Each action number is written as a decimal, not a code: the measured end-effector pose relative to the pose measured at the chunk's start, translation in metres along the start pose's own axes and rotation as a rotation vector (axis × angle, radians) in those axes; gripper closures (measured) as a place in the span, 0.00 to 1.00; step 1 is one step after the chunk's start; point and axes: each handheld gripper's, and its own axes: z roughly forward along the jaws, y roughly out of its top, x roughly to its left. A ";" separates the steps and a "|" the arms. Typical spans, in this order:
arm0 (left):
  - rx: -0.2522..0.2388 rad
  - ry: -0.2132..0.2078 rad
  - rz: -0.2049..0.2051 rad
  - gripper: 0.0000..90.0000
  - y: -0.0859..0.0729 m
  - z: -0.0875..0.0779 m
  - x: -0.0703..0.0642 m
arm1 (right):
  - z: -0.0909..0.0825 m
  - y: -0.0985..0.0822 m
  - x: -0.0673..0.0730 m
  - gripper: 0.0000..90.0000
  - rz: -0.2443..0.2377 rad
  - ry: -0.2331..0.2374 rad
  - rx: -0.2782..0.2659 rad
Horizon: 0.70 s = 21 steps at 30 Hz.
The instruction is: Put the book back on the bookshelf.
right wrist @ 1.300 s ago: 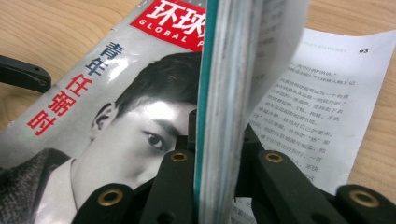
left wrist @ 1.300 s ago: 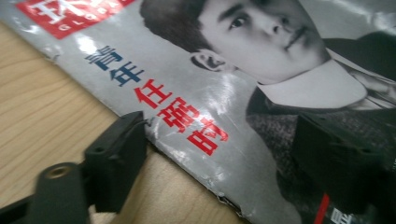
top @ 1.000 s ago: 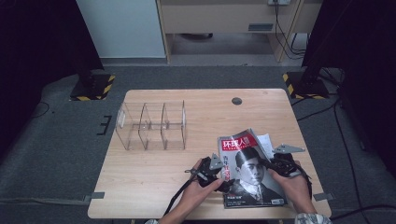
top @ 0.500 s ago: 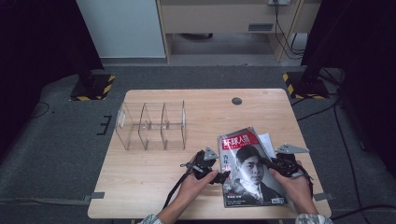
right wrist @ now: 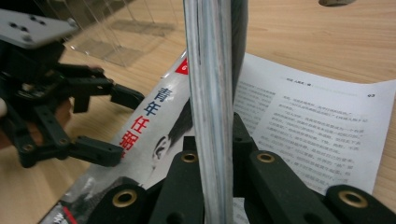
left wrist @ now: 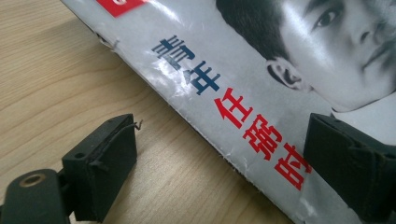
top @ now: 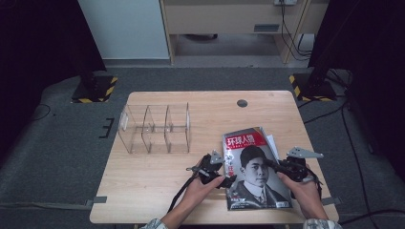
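A magazine [top: 255, 171] is seen at the near right part of the table [top: 157, 181], its cover showing a black-and-white portrait with red and blue characters down its left side. In the high view the right claw [top: 278, 166] is placed at the magazine's right edge, held by a hand [top: 301, 191] that comes in from the bottom. In the right gripper view the jaws are clenched on the edge of the magazine [right wrist: 212, 93], whose stacked pages are seen end-on between them; a printed page [right wrist: 308, 135] is spread flat on the table beside it.

The left claw [top: 230, 180] is held at the magazine's left edge, near its lower half. In the left gripper view the jaws are released and stand wide apart: one pad [left wrist: 105, 161] is over bare wood [left wrist: 56, 84], the other is over the cover [left wrist: 261, 93], and the magazine's edge runs slantwise between them. Whether either pad touches the cover cannot be told.

A clear organizer [top: 155, 129] with three compartments is set on the left half of the table, well apart from the magazine. A round grommet [top: 242, 103] is seen near the far edge.
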 end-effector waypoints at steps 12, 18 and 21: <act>0.005 -0.074 0.025 0.11 0.006 0.009 -0.009 | -0.002 -0.001 -0.002 0.98 0.059 0.070 -0.047; 0.002 -0.061 0.022 0.15 0.005 0.009 -0.009 | 0.008 -0.006 -0.003 0.97 0.043 0.003 0.025; 0.007 -0.032 0.049 0.20 0.005 0.008 -0.010 | 0.017 -0.010 -0.001 0.96 0.013 -0.033 0.106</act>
